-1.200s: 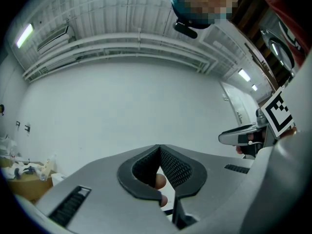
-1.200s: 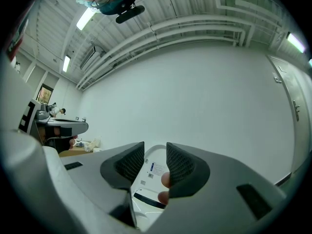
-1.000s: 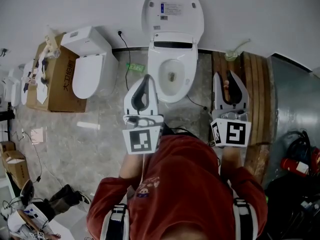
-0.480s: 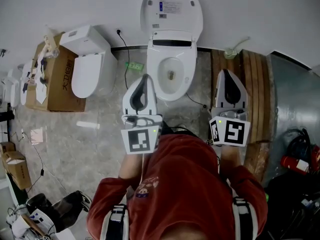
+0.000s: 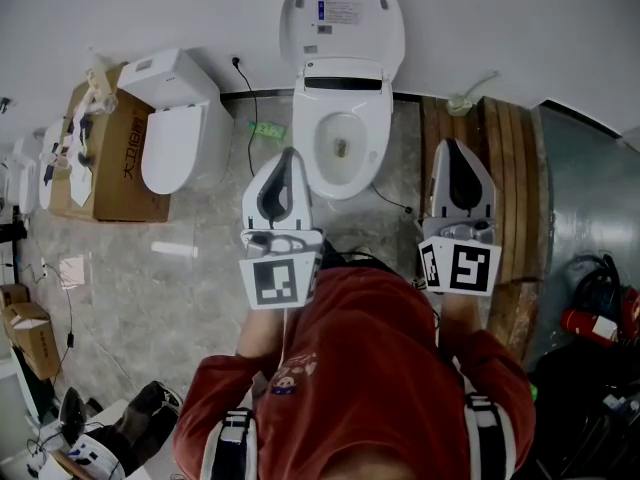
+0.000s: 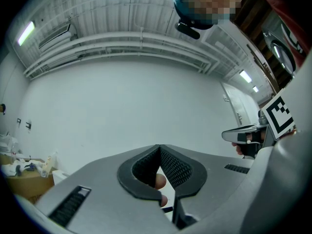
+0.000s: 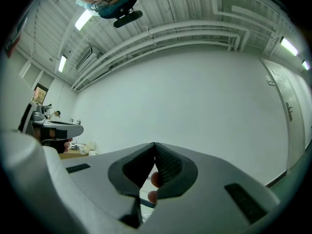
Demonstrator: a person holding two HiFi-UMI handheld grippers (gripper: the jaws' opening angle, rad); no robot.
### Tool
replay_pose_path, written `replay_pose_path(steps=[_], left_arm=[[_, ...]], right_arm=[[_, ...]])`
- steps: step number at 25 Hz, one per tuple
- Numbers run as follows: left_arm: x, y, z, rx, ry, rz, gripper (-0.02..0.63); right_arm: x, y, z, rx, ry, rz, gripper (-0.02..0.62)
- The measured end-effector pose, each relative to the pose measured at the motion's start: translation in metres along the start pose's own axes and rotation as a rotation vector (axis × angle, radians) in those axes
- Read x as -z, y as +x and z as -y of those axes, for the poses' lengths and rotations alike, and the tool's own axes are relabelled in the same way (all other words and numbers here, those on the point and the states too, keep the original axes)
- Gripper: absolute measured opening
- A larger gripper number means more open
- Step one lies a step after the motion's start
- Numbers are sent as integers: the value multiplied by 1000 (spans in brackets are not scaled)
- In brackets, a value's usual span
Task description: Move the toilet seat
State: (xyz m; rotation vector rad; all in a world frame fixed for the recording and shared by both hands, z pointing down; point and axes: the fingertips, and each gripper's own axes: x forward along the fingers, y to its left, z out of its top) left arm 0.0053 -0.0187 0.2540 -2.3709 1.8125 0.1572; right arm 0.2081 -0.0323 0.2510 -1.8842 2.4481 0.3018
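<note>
**Both tools shut and empty in front of the toilet**

The toilet seat [image 5: 313, 140] is lying down around the bowl of the middle toilet [image 5: 340, 173], which is standing against the white wall. Its lid [image 5: 345, 13] is standing upright against that wall.

The left gripper [image 5: 290, 154] is hovering just in front of the bowl's left edge. Its jaws are pressing tip to tip in the left gripper view [image 6: 159, 147], and they are gripping nothing.

The right gripper [image 5: 447, 144] is hanging to the right of the bowl, over the wooden boards [image 5: 510, 168]. Its jaws are likewise meeting at the tips [image 7: 154, 144] and holding nothing. Neither tool is touching the seat.

A second toilet [image 5: 175, 118] with its lid down is sitting further left, beside a cardboard box [image 5: 110, 168]. The person's red top [image 5: 370, 368] is filling the bottom of the head view.
</note>
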Motion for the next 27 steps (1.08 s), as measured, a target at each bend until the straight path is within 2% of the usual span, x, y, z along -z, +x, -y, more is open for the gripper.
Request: replay_pose_path(steps=[10, 27], left_arm=[[4, -7, -1, 3, -2, -6, 9], [5, -10, 5, 14, 11, 2, 9]], right_arm=[[8, -4, -9, -4, -42, -22, 14], [8, -13, -4, 18, -38, -22, 14]])
